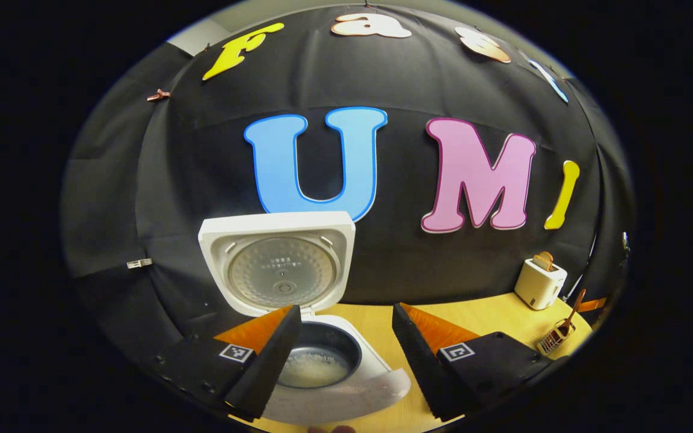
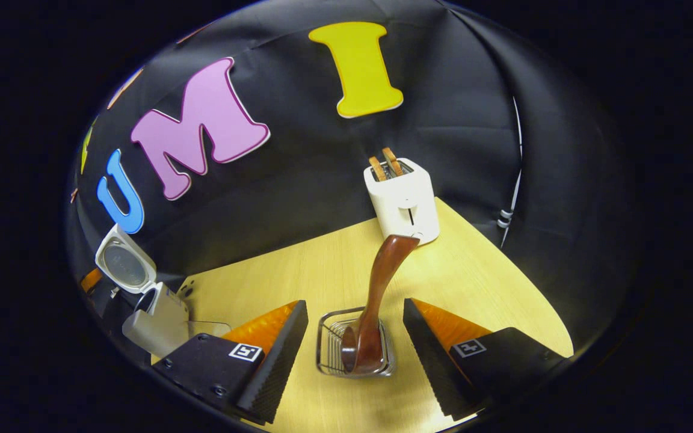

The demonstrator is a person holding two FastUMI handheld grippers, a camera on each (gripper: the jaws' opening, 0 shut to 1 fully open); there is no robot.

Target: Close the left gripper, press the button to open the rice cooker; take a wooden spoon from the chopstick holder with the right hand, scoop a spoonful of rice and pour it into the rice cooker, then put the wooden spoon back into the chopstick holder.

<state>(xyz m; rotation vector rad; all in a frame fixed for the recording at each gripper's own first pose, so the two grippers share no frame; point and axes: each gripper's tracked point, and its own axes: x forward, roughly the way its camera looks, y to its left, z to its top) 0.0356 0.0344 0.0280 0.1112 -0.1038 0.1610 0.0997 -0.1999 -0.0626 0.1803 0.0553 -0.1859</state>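
Note:
The white rice cooker point(image 1: 346, 385) stands with its lid point(image 1: 278, 260) raised, and rice lies in its inner pot point(image 1: 316, 364). My left gripper point(image 1: 339, 361) hovers open just above the cooker's front. In the right gripper view, the brown wooden spoon point(image 2: 376, 300) stands in the wire chopstick holder point(image 2: 329, 346), its handle leaning towards the toaster. My right gripper point(image 2: 355, 355) is open, its fingers on either side of the holder and apart from the spoon. The cooker point(image 2: 154, 319) shows far left there, lid up. The holder with the spoon point(image 1: 560, 334) appears at the right in the left gripper view.
A white toaster point(image 2: 403, 201) with two slices of toast stands at the back of the yellow wooden table point(image 2: 473, 282); it is also seen as a toaster point(image 1: 540, 281) near the right table edge. A white cable point(image 2: 512, 204) hangs on the wall.

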